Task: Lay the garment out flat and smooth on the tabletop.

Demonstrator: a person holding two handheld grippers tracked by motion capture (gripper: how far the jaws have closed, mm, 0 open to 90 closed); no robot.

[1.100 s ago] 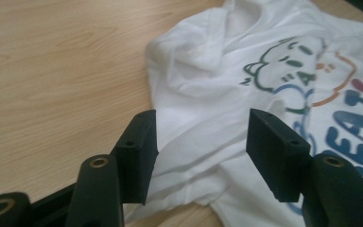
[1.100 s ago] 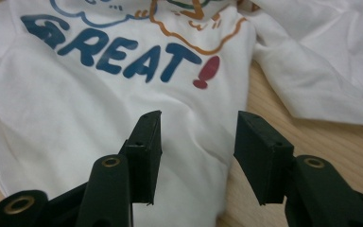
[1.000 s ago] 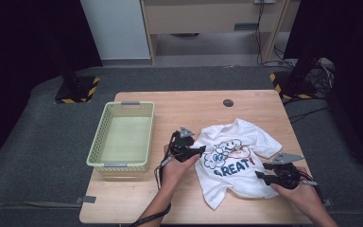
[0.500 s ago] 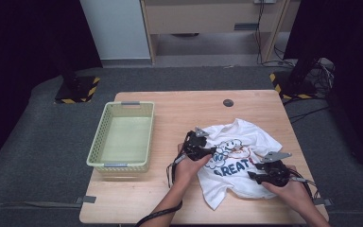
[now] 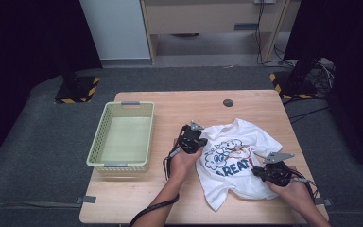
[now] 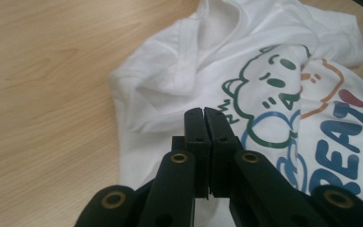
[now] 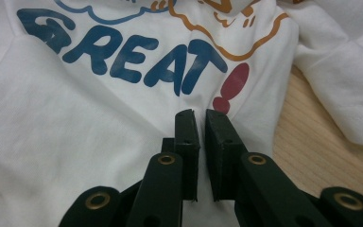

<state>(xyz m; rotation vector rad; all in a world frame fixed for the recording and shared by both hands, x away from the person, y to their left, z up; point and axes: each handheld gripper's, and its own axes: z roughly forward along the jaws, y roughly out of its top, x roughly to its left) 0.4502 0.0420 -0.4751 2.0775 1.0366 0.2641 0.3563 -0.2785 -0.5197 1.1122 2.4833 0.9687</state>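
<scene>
A white T-shirt (image 5: 236,156) printed with cartoon clouds and the word GREAT lies crumpled on the wooden table (image 5: 179,109). My left gripper (image 5: 199,142) sits at the shirt's left edge near the collar. Its jaws have just been closing and now meet with no gap on a ridge of the shirt (image 6: 264,71), pinched at the tips (image 6: 203,111). My right gripper (image 5: 257,171) lies on the shirt's lower right. It has just been closing too, and its jaws (image 7: 197,113) nip a fold of the shirt (image 7: 75,118) below the red exclamation mark.
A pale green plastic basket (image 5: 120,165) stands at the table's left side with nothing in it. A small black round disc (image 5: 228,102) lies near the far edge. Bare wood shows between basket and shirt and along the front edge.
My left gripper moved right from bare table onto the shirt's left edge. Both grippers' jaws closed on the cloth. The right hand stayed about where it was.
</scene>
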